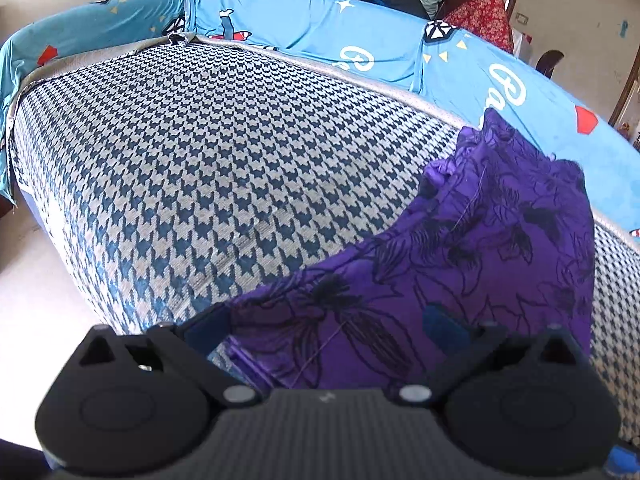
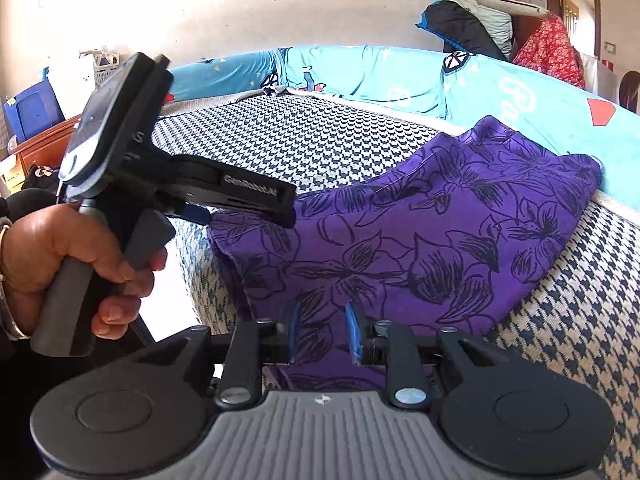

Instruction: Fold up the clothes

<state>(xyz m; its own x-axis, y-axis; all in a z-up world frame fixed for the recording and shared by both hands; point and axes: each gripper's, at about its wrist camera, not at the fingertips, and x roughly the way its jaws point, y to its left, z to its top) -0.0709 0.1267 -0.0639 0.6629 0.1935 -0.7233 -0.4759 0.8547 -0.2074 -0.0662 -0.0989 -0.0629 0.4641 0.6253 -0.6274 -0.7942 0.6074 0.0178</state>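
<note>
A purple garment (image 1: 480, 248) (image 2: 420, 232) with black flower outlines lies folded on the houndstooth seat (image 1: 208, 168) (image 2: 304, 140), its far end against the blue cover. My left gripper (image 1: 324, 326) hangs over the garment's near left corner, jaws wide apart and nothing pinched. In the right wrist view a hand (image 2: 80, 256) holds that left gripper (image 2: 240, 204) at the cloth's left edge. My right gripper (image 2: 324, 332) sits over the near edge of the garment. Its blue pads (image 2: 354, 334) stand a little apart, and the cloth shows through the gap, not pressed.
A blue cartoon-print cover (image 1: 320, 28) (image 2: 360, 76) drapes the backrest behind the seat. Pillows and a red floral cloth (image 2: 548, 48) pile up at the far right. A blue bin (image 2: 32, 112) and wooden cabinet stand at the left. Pale floor (image 1: 36, 264) lies past the seat's left edge.
</note>
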